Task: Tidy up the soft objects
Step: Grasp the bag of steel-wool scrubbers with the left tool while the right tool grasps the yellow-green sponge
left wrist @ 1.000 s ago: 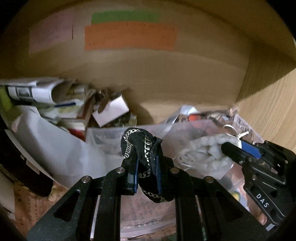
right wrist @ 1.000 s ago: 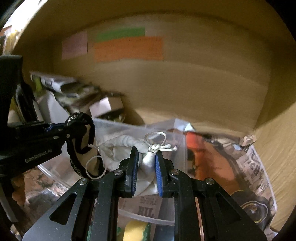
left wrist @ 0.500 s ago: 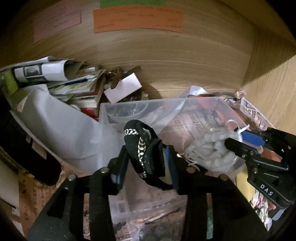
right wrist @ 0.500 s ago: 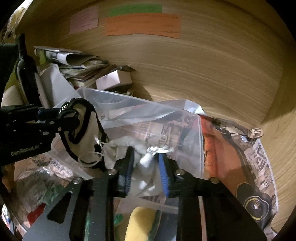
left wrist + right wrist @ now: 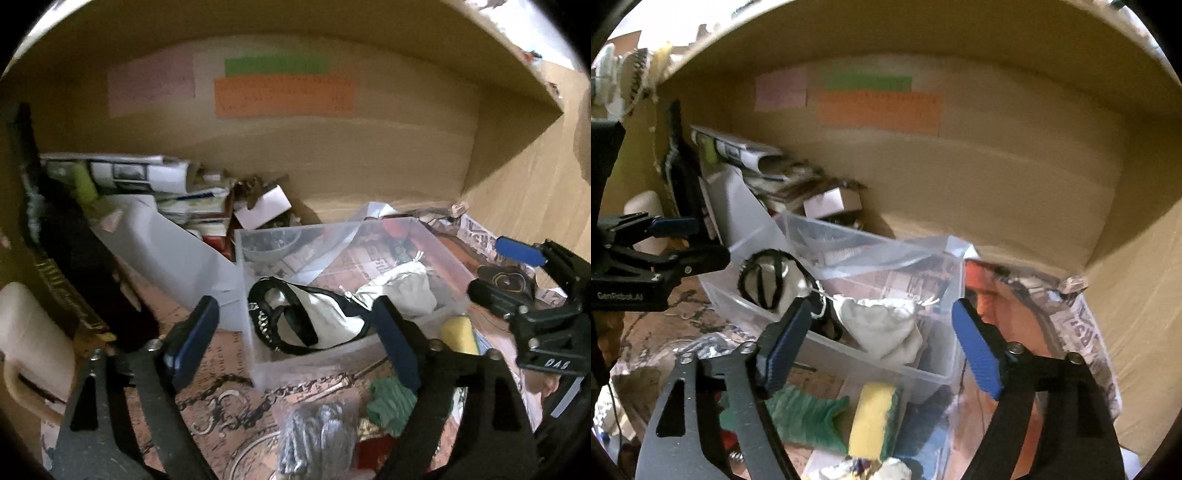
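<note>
A clear plastic bin (image 5: 258,354) (image 5: 938,373) stands on the cluttered shelf. In it lie a white pouch with a black strap and chain (image 5: 314,317) (image 5: 768,280) on the left and a white drawstring bag (image 5: 402,284) (image 5: 882,325) on the right. My left gripper (image 5: 295,339) is open and empty, drawn back just in front of the bin. My right gripper (image 5: 875,347) is open and empty, above the bin's near edge. Each gripper shows in the other's view, the right one (image 5: 517,273) and the left one (image 5: 683,240).
A yellow sponge (image 5: 871,417) (image 5: 460,332), a green cloth (image 5: 805,413) (image 5: 391,402) and a grey knitted item (image 5: 317,435) lie in front of the bin. Papers and a small box (image 5: 262,206) pile at back left. A black bag (image 5: 70,258) leans left. Wooden walls close in.
Both grippers opened and let go: the strapped pouch and the drawstring bag now lie in the bin. Both grippers pulled back and up from the bin.
</note>
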The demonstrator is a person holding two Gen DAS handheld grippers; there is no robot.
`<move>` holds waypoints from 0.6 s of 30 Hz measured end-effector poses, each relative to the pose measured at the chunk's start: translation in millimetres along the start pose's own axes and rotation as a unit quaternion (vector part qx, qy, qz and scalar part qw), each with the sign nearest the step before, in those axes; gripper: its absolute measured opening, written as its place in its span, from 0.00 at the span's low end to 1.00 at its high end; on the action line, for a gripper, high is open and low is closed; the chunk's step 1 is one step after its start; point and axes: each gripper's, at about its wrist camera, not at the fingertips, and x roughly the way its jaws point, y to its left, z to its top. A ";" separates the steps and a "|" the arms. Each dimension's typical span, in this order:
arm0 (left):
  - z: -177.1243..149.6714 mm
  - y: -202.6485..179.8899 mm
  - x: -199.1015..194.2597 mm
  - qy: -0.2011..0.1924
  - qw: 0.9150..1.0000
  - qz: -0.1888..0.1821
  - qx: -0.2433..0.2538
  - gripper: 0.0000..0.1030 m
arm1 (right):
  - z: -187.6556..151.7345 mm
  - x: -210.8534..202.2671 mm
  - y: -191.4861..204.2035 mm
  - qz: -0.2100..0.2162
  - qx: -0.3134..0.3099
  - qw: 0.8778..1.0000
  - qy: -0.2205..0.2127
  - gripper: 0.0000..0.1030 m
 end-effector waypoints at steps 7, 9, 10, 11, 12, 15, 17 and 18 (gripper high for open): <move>-24.6 2.5 -20.5 0.004 1.000 0.005 0.004 0.93 | -14.3 -22.6 1.5 0.007 0.011 1.000 -0.015 0.79; -33.5 3.7 -20.0 0.013 1.000 0.004 0.000 0.93 | -21.2 -22.8 0.8 0.011 0.017 1.000 -0.009 0.79; -38.2 3.8 -18.6 0.020 1.000 0.003 -0.001 0.93 | -24.1 -23.0 0.6 0.010 0.020 1.000 -0.006 0.79; -44.2 4.4 -15.8 0.030 1.000 0.003 -0.003 0.93 | -28.4 -22.3 0.2 0.011 0.023 1.000 -0.002 0.79; -48.1 4.1 -14.0 0.035 0.999 0.003 -0.004 0.93 | -32.3 -21.4 0.1 0.012 0.027 1.000 0.003 0.79; -62.8 4.6 -4.4 0.060 0.998 -0.002 -0.011 0.93 | -44.5 -18.2 -3.2 0.012 0.038 0.999 0.019 0.79; -73.2 4.2 1.7 0.078 0.997 -0.005 -0.013 0.93 | -52.5 -14.4 -7.5 0.009 0.049 0.998 0.029 0.79; -77.1 3.8 4.4 0.085 0.996 -0.008 -0.012 0.93 | -55.7 -12.6 -10.0 0.009 0.054 0.998 0.035 0.79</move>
